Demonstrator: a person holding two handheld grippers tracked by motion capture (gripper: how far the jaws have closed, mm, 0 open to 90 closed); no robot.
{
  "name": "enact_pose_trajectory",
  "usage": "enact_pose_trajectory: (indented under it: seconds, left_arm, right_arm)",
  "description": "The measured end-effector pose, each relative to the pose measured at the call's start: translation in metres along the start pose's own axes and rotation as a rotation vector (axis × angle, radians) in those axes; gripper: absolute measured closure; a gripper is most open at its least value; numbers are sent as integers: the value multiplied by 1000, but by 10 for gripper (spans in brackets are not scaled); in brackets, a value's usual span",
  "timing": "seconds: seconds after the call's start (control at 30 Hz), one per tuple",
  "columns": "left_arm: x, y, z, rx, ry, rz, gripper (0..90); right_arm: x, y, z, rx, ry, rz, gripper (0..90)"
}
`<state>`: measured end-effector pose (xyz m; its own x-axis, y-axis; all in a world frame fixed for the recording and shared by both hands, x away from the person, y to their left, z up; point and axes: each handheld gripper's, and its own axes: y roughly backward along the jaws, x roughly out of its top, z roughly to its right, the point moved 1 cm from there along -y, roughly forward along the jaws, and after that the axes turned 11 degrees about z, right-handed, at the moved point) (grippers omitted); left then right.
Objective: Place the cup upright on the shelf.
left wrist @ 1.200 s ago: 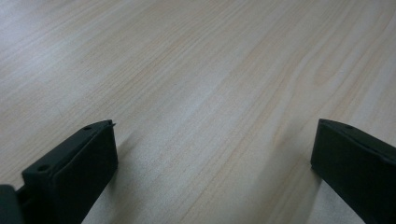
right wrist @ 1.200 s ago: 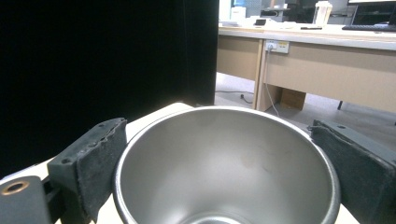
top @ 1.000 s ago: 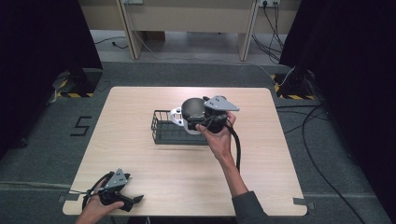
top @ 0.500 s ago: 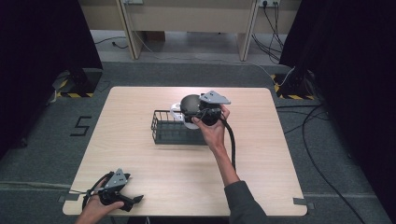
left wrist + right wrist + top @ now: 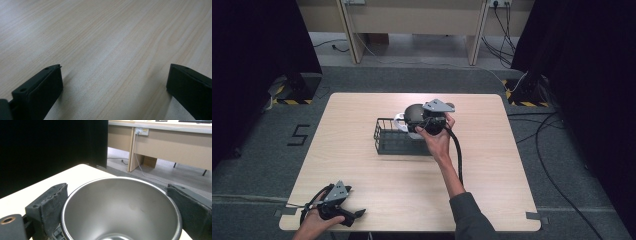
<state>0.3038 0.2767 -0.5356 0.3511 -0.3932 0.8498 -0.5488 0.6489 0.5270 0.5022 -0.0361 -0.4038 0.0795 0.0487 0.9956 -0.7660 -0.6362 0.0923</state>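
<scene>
Steel bowl (image 5: 120,207) held between right gripper's (image 5: 426,118) jaws, clamped at both sides, raised over right end of black wire basket (image 5: 399,137) near table centre. White object (image 5: 401,120) just behind basket, partly hidden. Wide bare tabletop (image 5: 492,165) on all sides. Right arm stretched forward from near edge. Left gripper (image 5: 343,210) low at near-left corner, jaws spread apart over bare wood.

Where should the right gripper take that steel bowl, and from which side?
Grip the steel bowl across its rolled rim, coming from the gripper's own side. It sits mouth-up with smooth flaring walls, so the rim is probably the firmest hold. The right gripper already has a jaw on either side of it.
</scene>
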Motion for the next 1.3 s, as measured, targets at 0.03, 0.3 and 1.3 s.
enact_pose_trajectory:
  seconds: [0.03, 0.3, 1.3]
  left_arm:
    - [0, 0, 0, -1, 0, -1, 0]
    - [0, 0, 0, -1, -2, -2, 0]
    - [0, 0, 0, -2, -2, -2, 0]
  right_arm:
    - [-1, -1, 0, 3, 1, -4, 65]
    - [-9, -1, 2, 1, -11, -27, 63]
    - [2, 14, 0, 15, -17, -56, 147]
